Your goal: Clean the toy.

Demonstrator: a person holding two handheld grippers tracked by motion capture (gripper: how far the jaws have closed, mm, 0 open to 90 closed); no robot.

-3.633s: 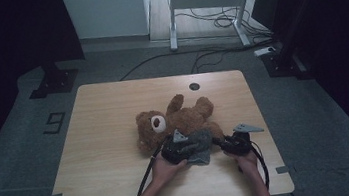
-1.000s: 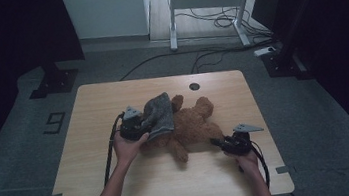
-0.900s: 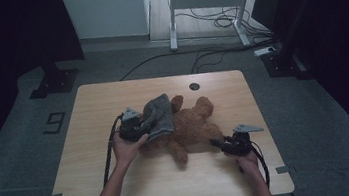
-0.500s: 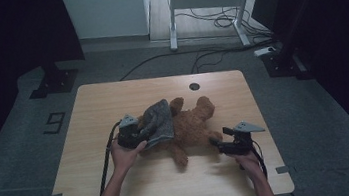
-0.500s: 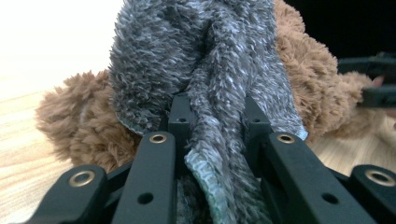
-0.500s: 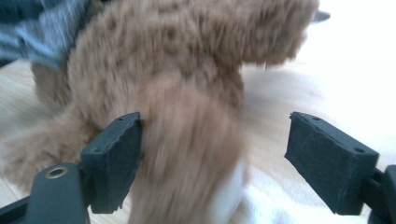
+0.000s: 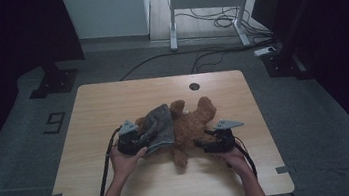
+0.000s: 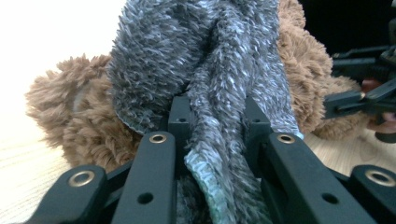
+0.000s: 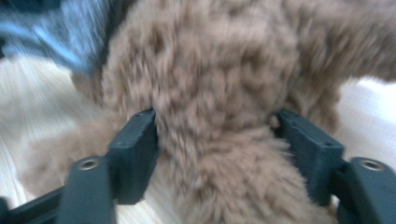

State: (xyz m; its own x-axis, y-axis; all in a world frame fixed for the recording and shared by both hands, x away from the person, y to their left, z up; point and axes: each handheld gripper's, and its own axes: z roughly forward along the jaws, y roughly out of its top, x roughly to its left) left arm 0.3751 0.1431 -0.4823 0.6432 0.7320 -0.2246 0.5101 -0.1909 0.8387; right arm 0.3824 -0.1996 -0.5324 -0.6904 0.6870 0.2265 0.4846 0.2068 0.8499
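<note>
Teddy bear (image 7: pixel 193 126) lies lengthwise across table (image 7: pixel 112 98). Left gripper (image 7: pixel 135 142) fingers clamp grey fleece cloth (image 8: pixel 219 93). Right gripper (image 7: pixel 207 144), level, fingers just closing around bear's limb.

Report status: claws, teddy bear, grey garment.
Left claw shut on grey garment. Right claw closing around teddy bear limb. Nothing in the way.

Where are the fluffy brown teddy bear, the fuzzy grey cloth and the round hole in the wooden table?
fluffy brown teddy bear (image 7: pixel 193 126), high view, on its belly.
fuzzy grey cloth (image 8: pixel 219 70), left gripper view, on the bunched fold above the jaws.
round hole (image 7: pixel 194 86), high view, on its dark centre.
</note>
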